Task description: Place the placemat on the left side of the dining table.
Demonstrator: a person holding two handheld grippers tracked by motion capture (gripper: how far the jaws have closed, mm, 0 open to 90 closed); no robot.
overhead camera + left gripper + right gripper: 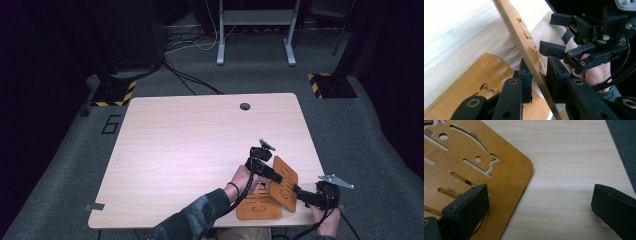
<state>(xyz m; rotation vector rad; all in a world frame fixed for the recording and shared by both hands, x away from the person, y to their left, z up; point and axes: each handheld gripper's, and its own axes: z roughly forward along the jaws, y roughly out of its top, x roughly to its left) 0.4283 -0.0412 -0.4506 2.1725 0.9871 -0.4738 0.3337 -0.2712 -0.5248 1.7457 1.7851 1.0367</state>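
Your left gripper (274, 176) has its jaws on both faces of the tilted board (283, 183); in the left gripper view the pads sit against this thin board (529, 47), so it is grasped near its edge. Your right gripper (300, 192) has its jaws spread wide, one jaw over the board (469, 167) and the other above bare table (574, 157), gripping nothing. The table (190, 145) is pale wood. Near its front right corner the tilted board stands up on its lower edge, and it has slots cut through. A second board (257, 205) lies flat just beside it.
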